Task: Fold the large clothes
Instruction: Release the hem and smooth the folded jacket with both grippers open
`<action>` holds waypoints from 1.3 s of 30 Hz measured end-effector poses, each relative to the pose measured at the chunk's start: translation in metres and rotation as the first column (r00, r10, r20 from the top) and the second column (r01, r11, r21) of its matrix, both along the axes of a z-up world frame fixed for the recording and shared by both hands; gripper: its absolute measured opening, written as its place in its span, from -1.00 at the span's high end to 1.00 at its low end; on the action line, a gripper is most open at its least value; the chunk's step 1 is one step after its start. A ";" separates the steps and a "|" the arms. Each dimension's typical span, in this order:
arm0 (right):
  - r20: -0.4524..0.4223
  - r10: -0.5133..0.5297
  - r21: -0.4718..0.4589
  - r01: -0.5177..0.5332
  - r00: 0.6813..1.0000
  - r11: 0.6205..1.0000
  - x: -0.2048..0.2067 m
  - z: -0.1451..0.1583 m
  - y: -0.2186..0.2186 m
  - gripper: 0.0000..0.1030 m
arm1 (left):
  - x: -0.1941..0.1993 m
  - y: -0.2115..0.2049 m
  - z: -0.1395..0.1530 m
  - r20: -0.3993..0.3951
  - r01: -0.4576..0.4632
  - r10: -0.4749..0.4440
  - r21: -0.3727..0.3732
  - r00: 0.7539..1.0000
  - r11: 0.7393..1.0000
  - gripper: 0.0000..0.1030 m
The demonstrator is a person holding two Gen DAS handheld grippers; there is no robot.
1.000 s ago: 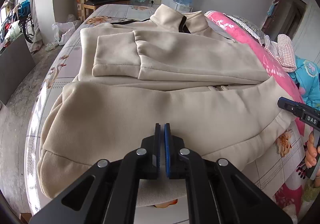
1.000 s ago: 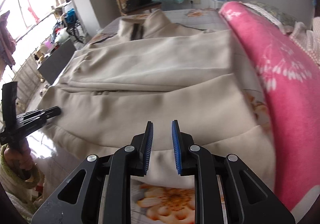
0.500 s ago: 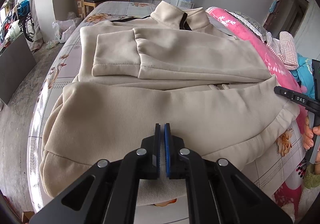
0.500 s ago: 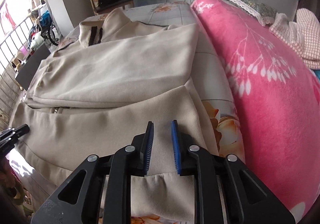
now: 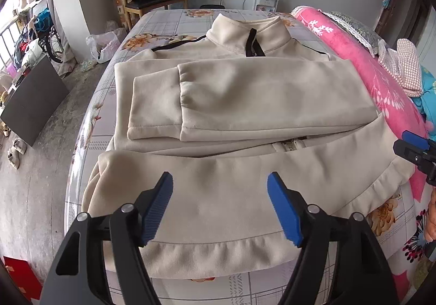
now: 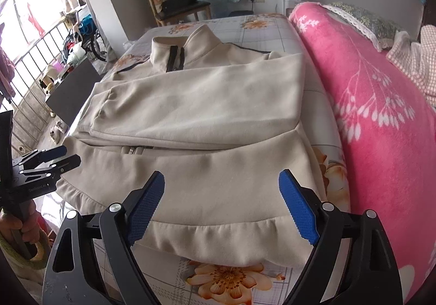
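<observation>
Both grippers have lifted off since a second ago: left gripper (image 5: 220,205) and right gripper (image 6: 221,205) jaws opening wide, holding nothing. Next I'd pinch the jacket (image 5: 245,103) hem (image 5: 218,253) corners at bottom of frame, evenly, and fold upward.

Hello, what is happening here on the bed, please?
A person is folding a beige jacket on a bed, with one gripper in each hand. The sleeves lie folded across the chest, and the bottom part is folded up toward them. The left gripper and the right gripper are both opening above the hem, with no cloth between the jaws.
</observation>
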State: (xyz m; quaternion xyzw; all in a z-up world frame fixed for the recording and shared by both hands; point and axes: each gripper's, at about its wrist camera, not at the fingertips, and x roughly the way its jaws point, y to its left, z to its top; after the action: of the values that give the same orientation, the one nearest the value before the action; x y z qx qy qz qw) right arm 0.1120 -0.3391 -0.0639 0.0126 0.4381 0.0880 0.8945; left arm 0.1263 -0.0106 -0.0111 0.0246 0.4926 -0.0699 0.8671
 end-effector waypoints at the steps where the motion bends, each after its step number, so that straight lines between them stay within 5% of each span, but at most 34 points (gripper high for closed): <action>1: -0.009 0.005 -0.008 -0.005 1.000 1.000 -0.001 -0.002 0.003 -0.61 | 0.000 -0.001 0.000 -0.003 -0.003 0.003 0.009 1.000 1.000 -0.42; 18: -0.089 0.058 -0.062 -0.063 0.994 0.996 0.004 -0.024 0.036 -0.61 | 0.008 0.009 0.003 -0.006 -0.057 0.057 0.054 0.998 0.997 -0.50; 39: -0.088 0.116 -0.022 -0.118 0.989 0.993 0.047 -0.002 0.051 -0.61 | 0.042 0.009 -0.002 0.002 -0.061 0.061 0.118 0.998 0.991 -0.53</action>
State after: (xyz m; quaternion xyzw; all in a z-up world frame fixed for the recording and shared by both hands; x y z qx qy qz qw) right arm 0.1592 -0.2885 -0.0655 -0.0213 0.4776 0.1336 0.8681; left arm 0.1686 -0.0016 -0.0135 0.0606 0.4972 -0.0143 0.8654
